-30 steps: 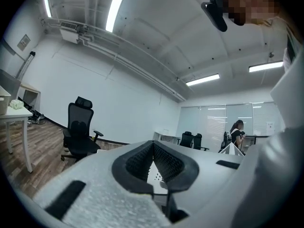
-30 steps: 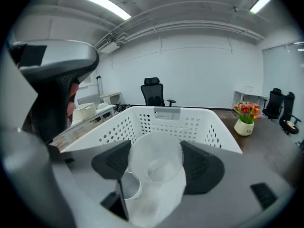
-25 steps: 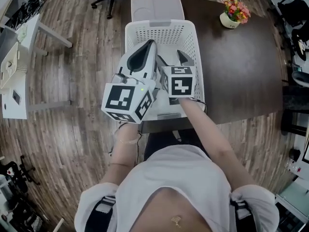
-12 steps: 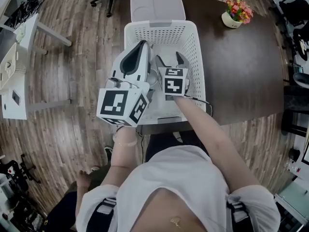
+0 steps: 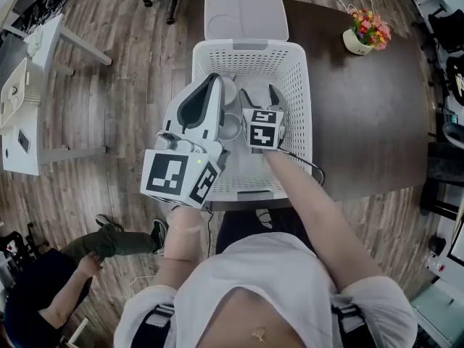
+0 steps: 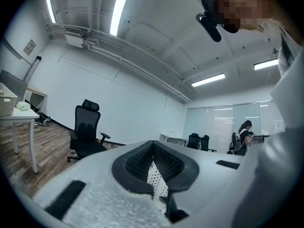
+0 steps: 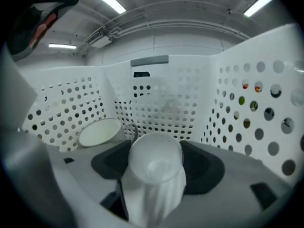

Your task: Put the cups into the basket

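White plastic cup (image 7: 155, 175) sits clamped in my right gripper (image 7: 156, 161), inside the perforated basket (image 7: 247, 103) near a second cup (image 7: 99, 132); my left gripper (image 6: 153, 146) is closed, empty.

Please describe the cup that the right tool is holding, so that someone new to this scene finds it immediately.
On the dark table stands a white perforated basket. Inside it, the right tool grips a clear ribbed cup between its pads. The only other cup there lies by the basket's wall and is opaque and cream-coloured.
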Available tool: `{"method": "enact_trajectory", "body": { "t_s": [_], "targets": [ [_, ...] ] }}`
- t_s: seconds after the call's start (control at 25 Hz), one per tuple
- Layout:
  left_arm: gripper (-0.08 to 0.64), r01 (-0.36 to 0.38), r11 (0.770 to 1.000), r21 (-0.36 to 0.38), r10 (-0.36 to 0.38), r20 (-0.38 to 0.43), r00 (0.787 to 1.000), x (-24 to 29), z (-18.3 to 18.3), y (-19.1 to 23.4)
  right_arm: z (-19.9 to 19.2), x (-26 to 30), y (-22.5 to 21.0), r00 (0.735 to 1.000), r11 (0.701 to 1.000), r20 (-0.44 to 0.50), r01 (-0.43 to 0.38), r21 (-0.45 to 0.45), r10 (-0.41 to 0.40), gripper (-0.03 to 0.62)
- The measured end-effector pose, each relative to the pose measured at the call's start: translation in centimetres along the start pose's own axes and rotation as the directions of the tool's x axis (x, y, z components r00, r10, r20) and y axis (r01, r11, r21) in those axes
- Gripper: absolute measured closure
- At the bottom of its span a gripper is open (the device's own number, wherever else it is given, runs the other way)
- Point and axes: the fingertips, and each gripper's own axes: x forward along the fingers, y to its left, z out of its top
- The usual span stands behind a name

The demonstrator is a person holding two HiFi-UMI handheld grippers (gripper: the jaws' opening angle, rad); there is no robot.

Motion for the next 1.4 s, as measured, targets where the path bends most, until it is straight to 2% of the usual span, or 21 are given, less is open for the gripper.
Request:
{"method": "enact_trajectory", "body": {
  "t_s": [0.2,0.4,0.72,0.96,1.4],
  "targets": [
    [0.549,-0.008,1.0,0.004,0.008,0.002,1.0,-0.2,-0.1,0.4,-0.1,0.5,-0.1,1.0,0.999,0.003,0.004,-0.037,-0.004,0.259],
    [0.549,-0.031,0.999,-0.01,0.031,0.01,0.999,-0.8,-0.1,0.8,0.2,0.5,0.2,1.0,0.999,-0.019,-0.001,-0.038,0.0,0.259],
    [0.549,-0.037,0.999,-0.018,0.038,0.013,0.999,-1.3,-0.1,0.9,0.1,0.5,-0.3,1.0,1.0,-0.016,0.018,0.013,-0.017,0.258],
    [0.549,-0.031,0.999,-0.017,0.031,0.016,0.999,-1.3,-0.2,0.6,1.3,-0.1,0.1,1.0,1.0,0.022,0.012,-0.02,-0.012,0.24],
    [0.549,-0.02,1.0,-0.019,0.02,0.004,1.0,-1.1,-0.5,-0.1,3.7,-2.0,0.4,0.996,1.0,0.085,0.012,-0.004,-0.011,0.239]
  ]
}}
